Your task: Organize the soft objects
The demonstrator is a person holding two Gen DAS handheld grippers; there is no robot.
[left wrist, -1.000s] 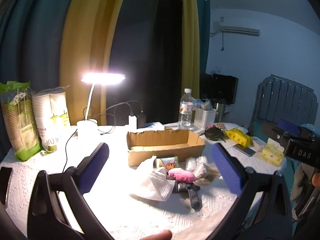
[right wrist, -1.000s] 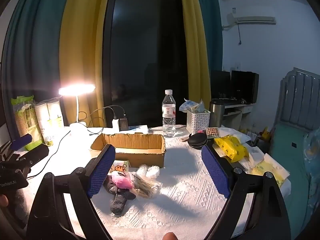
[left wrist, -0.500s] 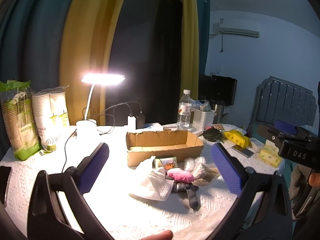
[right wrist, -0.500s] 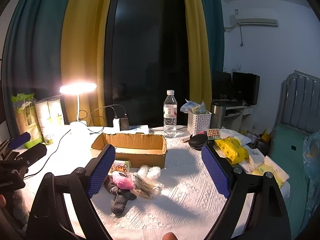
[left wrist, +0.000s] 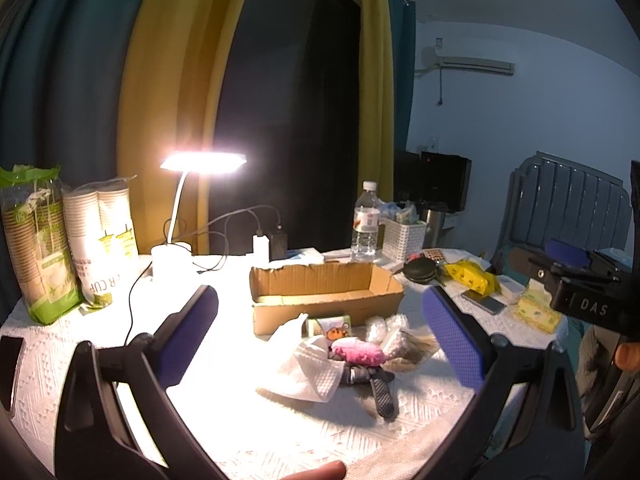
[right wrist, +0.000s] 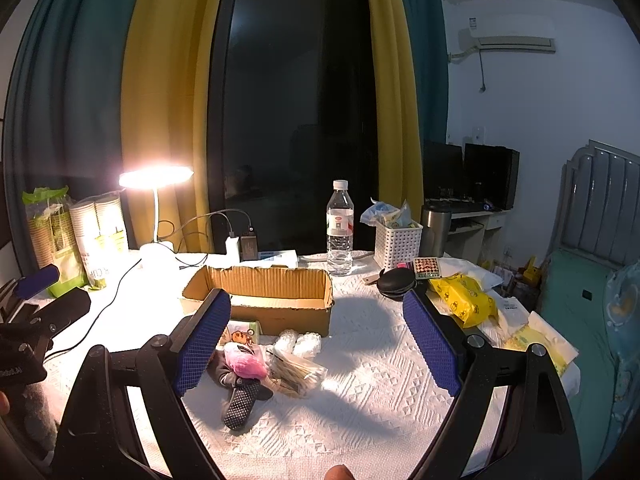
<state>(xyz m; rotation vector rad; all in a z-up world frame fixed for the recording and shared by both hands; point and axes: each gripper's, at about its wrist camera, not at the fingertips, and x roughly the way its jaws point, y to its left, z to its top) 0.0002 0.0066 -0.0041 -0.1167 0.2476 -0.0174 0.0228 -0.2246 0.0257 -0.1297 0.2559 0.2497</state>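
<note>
My left gripper (left wrist: 320, 336) is spread wide and empty above the table (left wrist: 280, 432); the right gripper (right wrist: 316, 340) likewise. The soft pile lies just before the box (left wrist: 324, 296): tissue (left wrist: 304, 372), pink plush (left wrist: 358, 354), dark sock (right wrist: 240, 398). I judge a careless grab could snag two items together, or drag the tablecloth.

"DAS" in white on black body of right gripper (left wrist: 588, 307), at 3 o'clock in left wrist view. "R CUP" on paper cup sleeve (left wrist: 102, 240), 9 o'clock.
</note>
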